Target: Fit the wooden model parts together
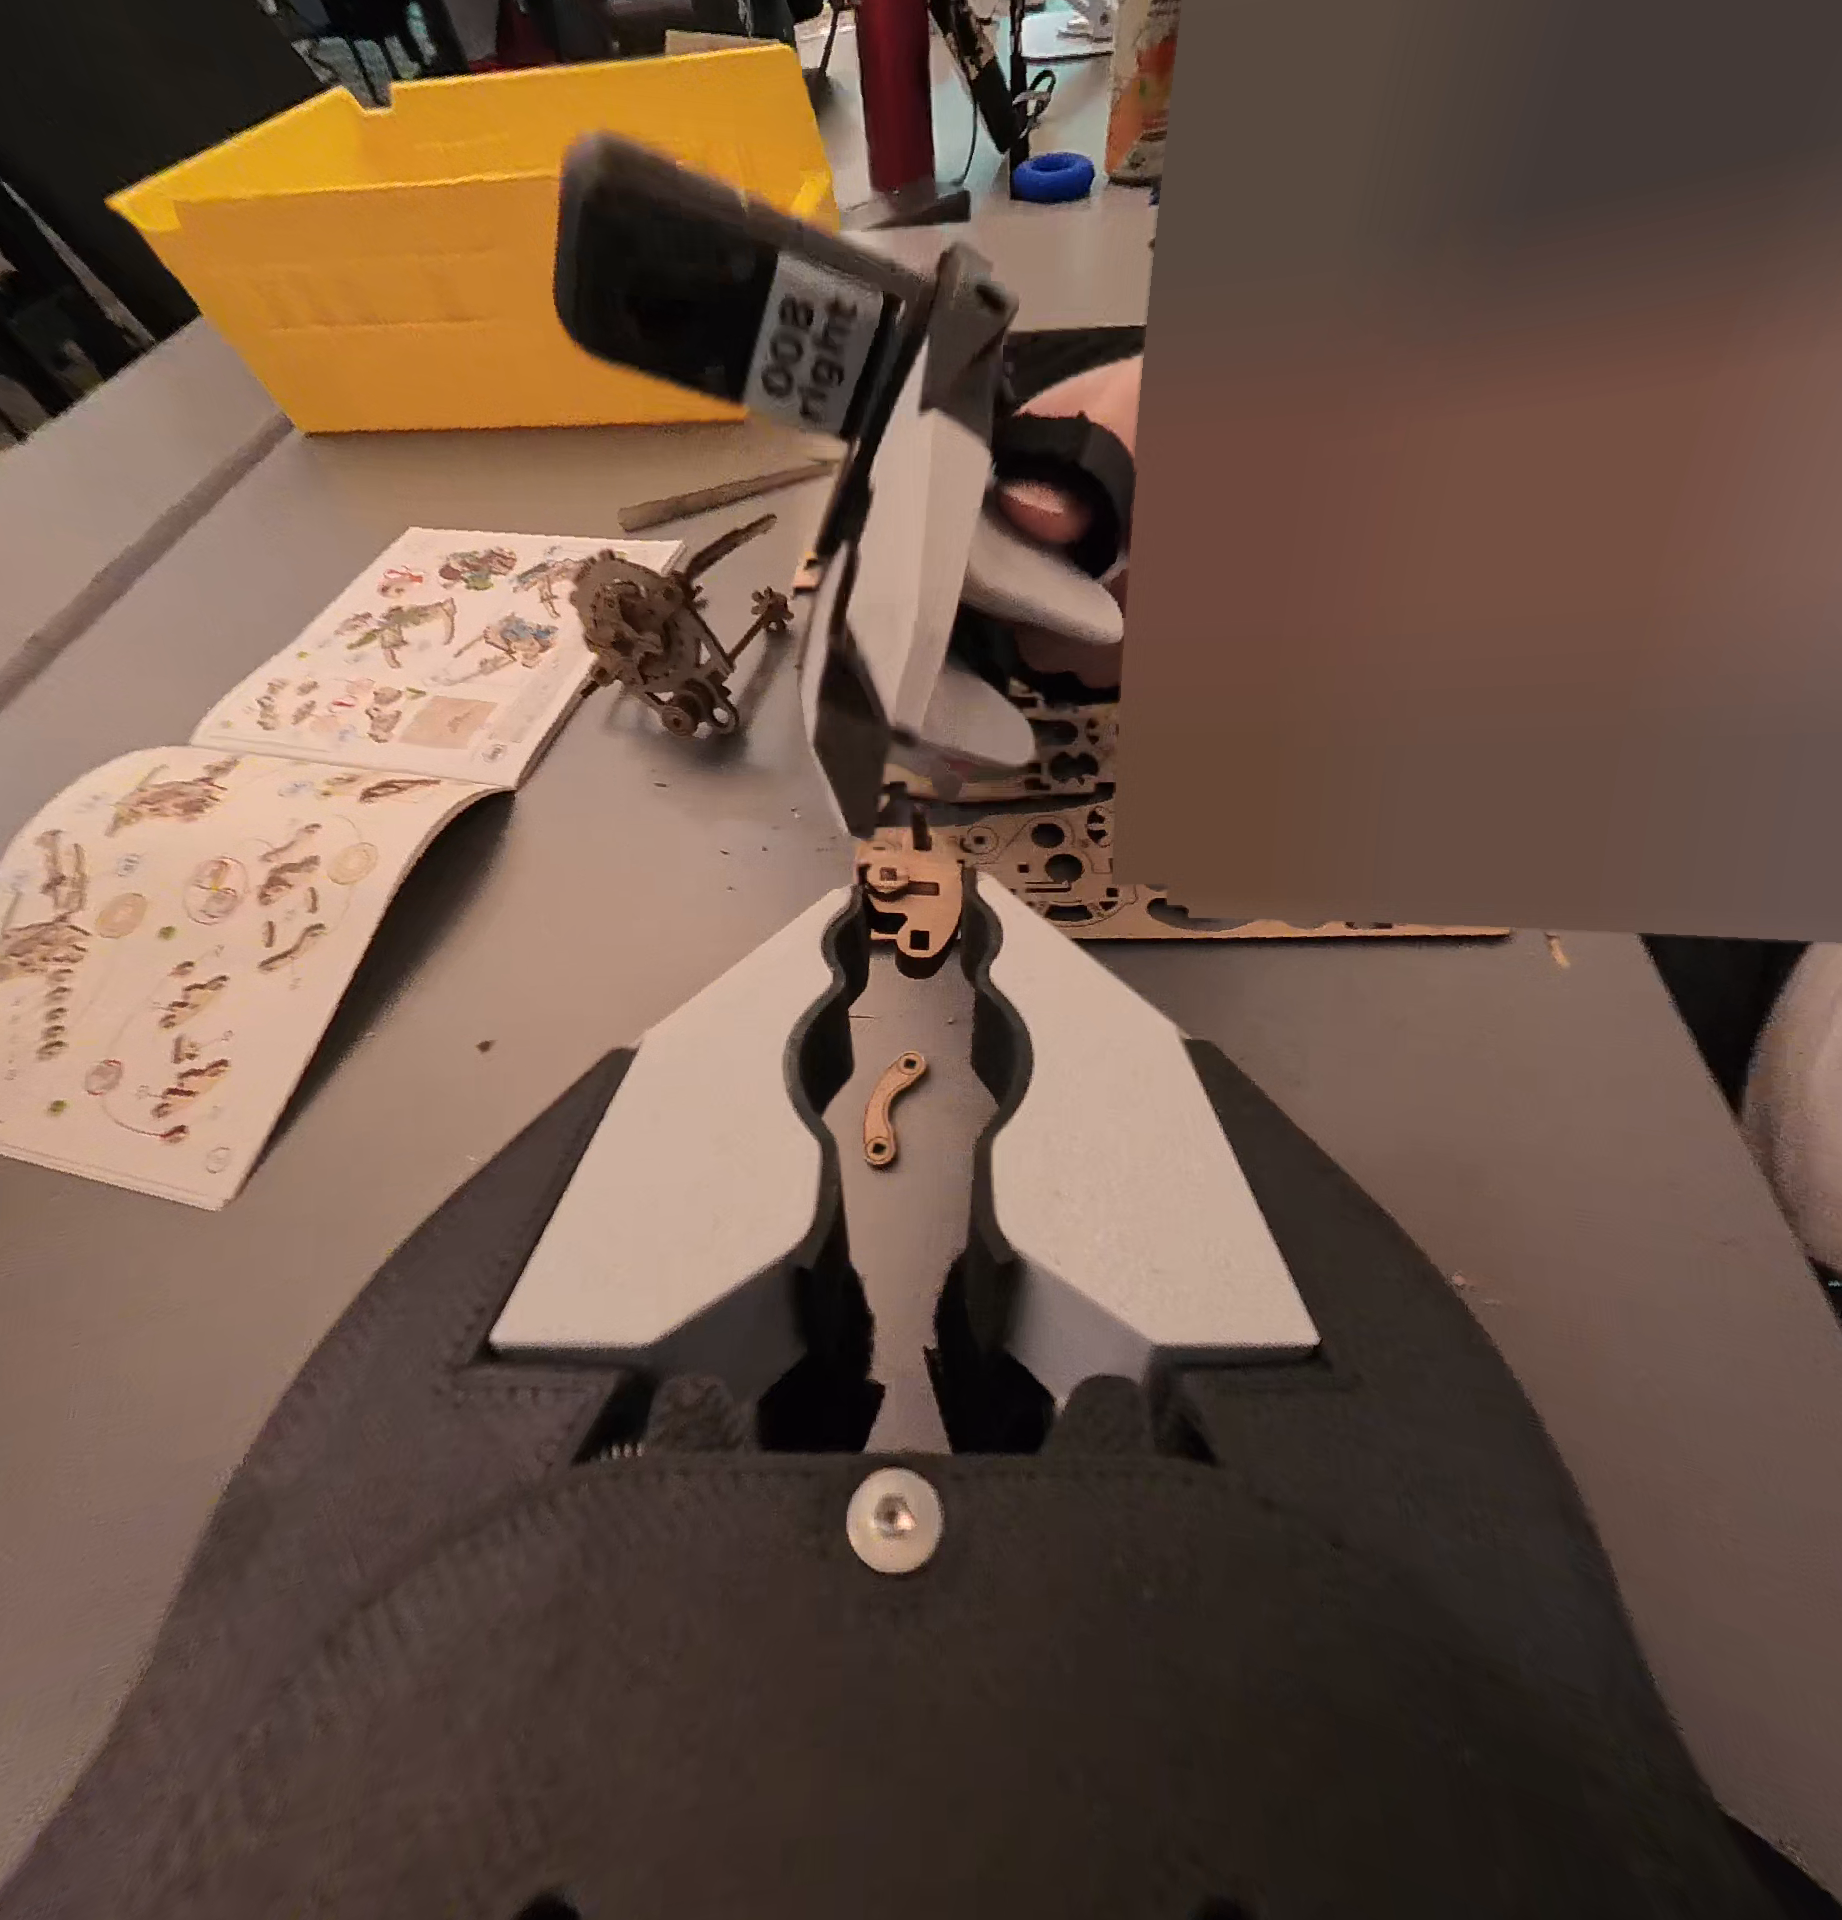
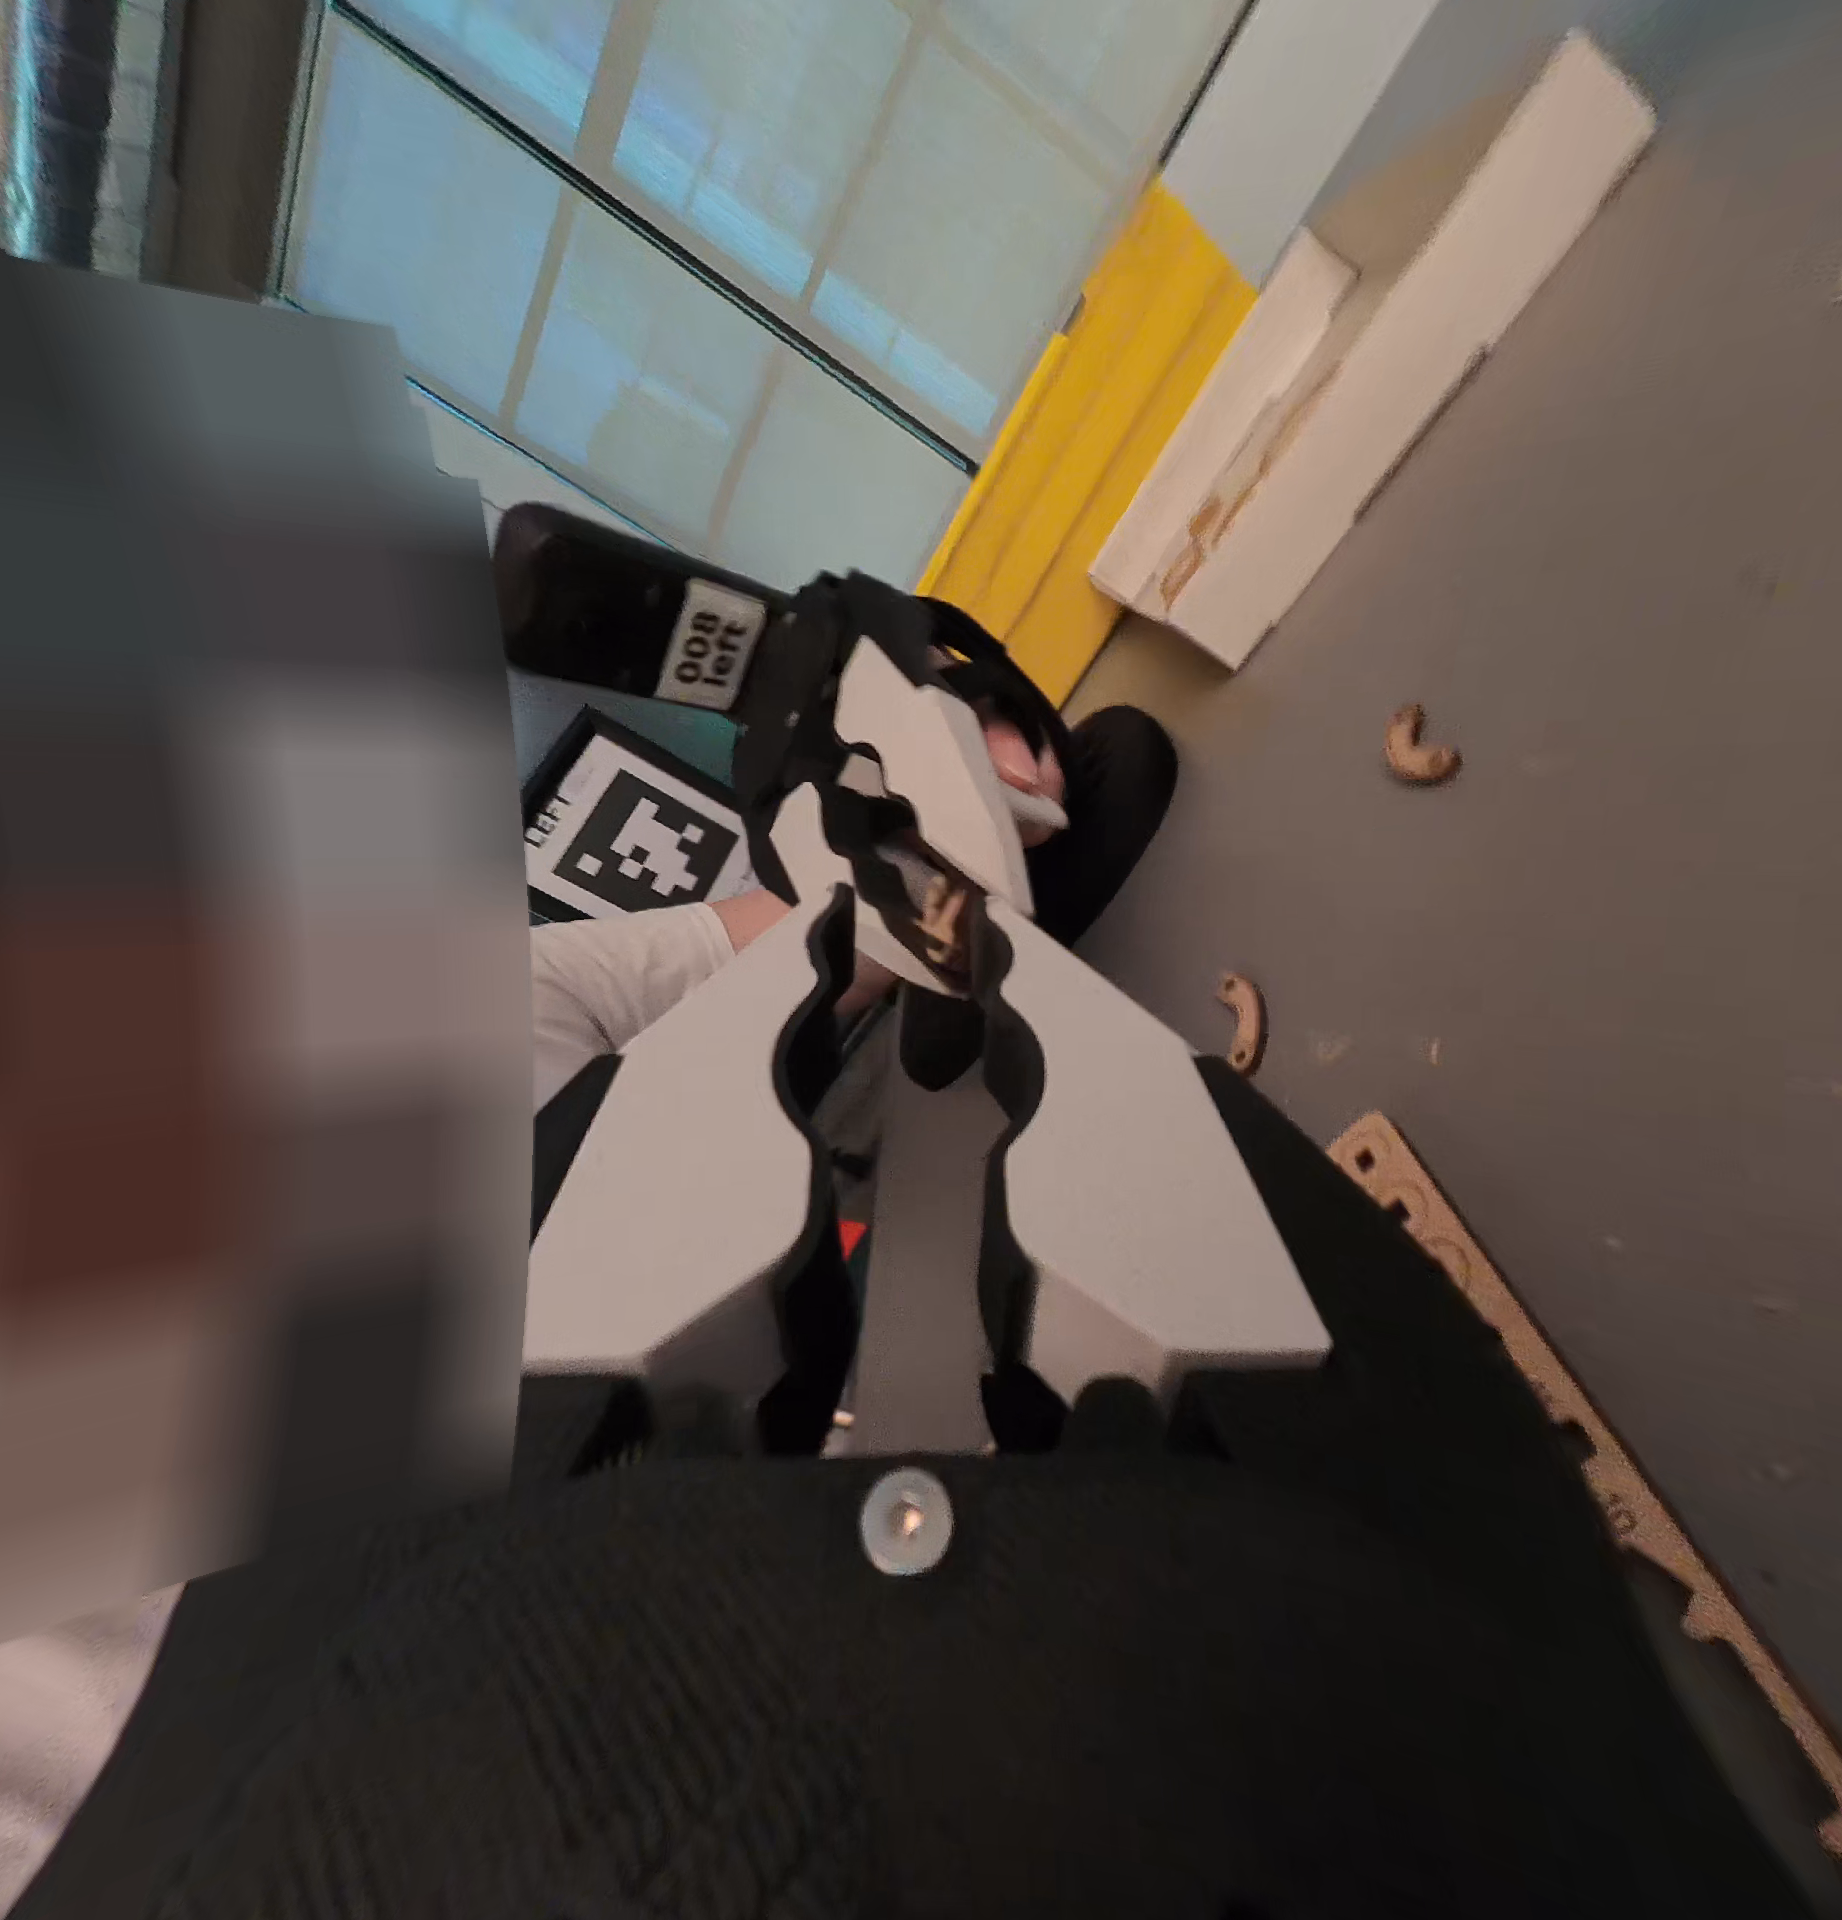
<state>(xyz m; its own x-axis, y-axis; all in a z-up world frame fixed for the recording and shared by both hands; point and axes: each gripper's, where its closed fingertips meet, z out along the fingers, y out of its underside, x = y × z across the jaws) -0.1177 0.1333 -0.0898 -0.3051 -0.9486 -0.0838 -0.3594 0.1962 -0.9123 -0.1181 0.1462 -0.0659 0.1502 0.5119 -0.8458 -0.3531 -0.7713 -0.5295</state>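
Observation:
A small flat wooden part (image 1: 912, 914) with a dark toothed piece on it is held above the grey table. My left gripper (image 1: 914, 902) is shut on its sides. My right gripper (image 1: 896, 816) comes down from above, jaws nearly together, and its tips meet the part's top edge. In the right wrist view my right gripper (image 2: 917, 914) closes around the same part (image 2: 943, 920), and the left gripper's white fingers (image 2: 932, 769) face it from the far side. The exact contact is blurred.
A loose curved wooden piece (image 1: 893, 1107) lies on the table under my left gripper. An open instruction booklet (image 1: 221, 914) and a half-built wooden model (image 1: 652, 649) are on the left. A yellow bin (image 1: 460, 270) stands behind. A punched plywood sheet (image 1: 1052, 842) lies at right. Curved pieces (image 2: 1244, 1018) lie nearby. The tips of both grippers are at nearly the same place. Left tips and right tips are each some 15 cm from the half-built wooden model (image 1: 652, 649).

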